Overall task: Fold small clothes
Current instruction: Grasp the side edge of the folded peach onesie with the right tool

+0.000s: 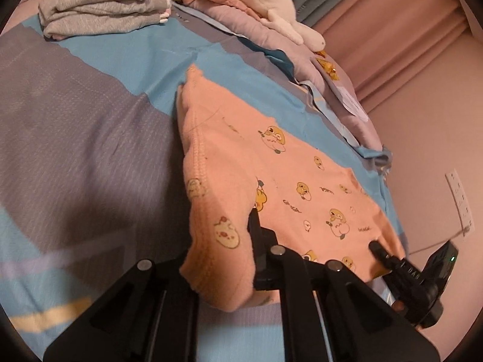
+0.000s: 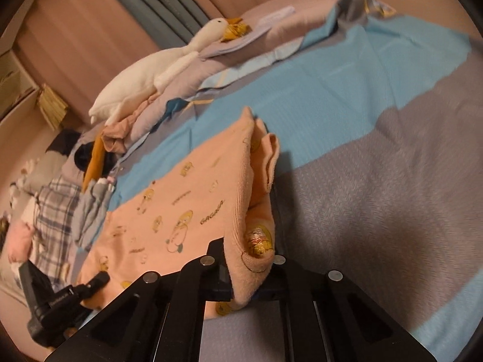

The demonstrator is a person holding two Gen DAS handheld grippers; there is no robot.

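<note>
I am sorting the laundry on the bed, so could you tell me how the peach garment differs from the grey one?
The peach duck-print garment lies spread out and partly folded; the grey garment is fully folded into a compact stack. The peach one is printed, the grey one plain. Both tools grip the peach one's near edge; the grey one lies untouched farther back. Both rest on the striped bedsheet.

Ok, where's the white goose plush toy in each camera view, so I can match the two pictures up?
Left wrist view: white goose plush lies at the top centre, head toward the right, on the lilac bedding.
Right wrist view: white goose plush lies upper left, head toward the upper right, on the same bedding.
Shared landmark: the peach duck-print garment, in front of both cameras.
</note>
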